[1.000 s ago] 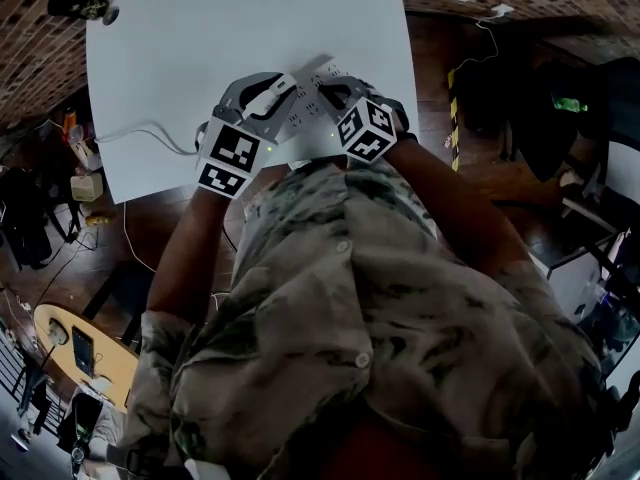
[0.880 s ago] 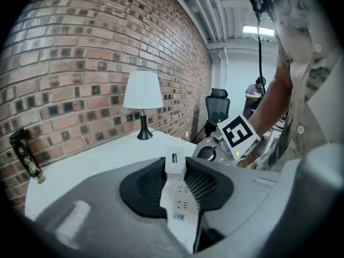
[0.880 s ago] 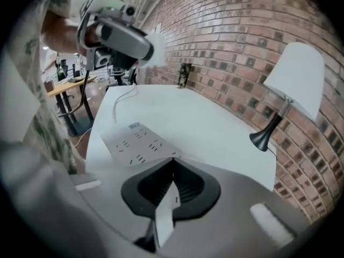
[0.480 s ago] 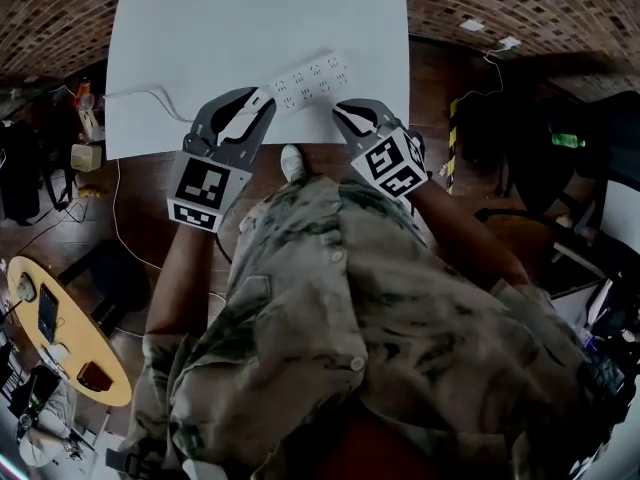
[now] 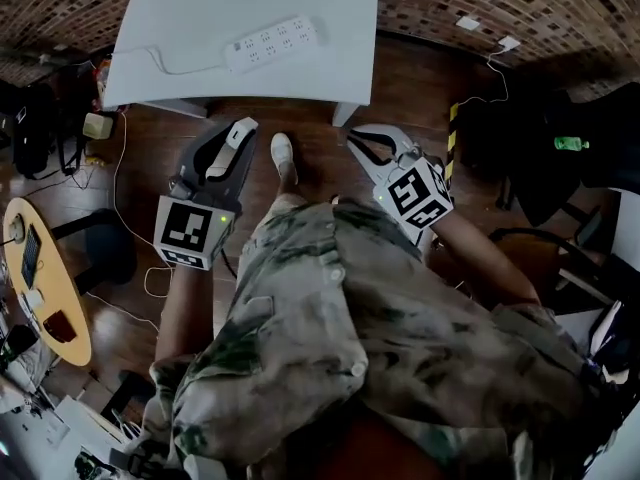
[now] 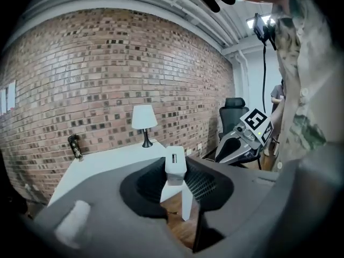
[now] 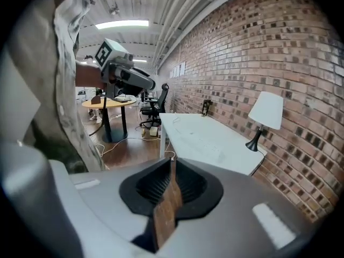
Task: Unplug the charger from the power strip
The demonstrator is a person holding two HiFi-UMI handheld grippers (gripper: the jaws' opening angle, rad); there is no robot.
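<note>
In the head view my left gripper (image 5: 236,131) hangs over the wooden floor, well clear of the table, shut on the white charger (image 5: 230,144). The left gripper view shows that charger (image 6: 175,166) upright between the jaws. The white power strip (image 5: 272,44) lies on the white table (image 5: 330,68) with its cable (image 5: 165,65) running off to the left, and nothing is plugged into it. My right gripper (image 5: 360,138) is also over the floor, to the right of the person's shoe; its jaws meet at the tips with nothing between them (image 7: 167,168).
A white lamp (image 6: 143,118) stands at the table's far end against the brick wall. A round yellow table (image 5: 40,298) with small items is at the left. Bags and cables (image 5: 30,138) lie on the floor beside the table. An office chair (image 6: 232,112) is nearby.
Both grippers have drawn back from the power strip and off the table edge towards the person. The charger came away with the left gripper. The strip stays on the table.
</note>
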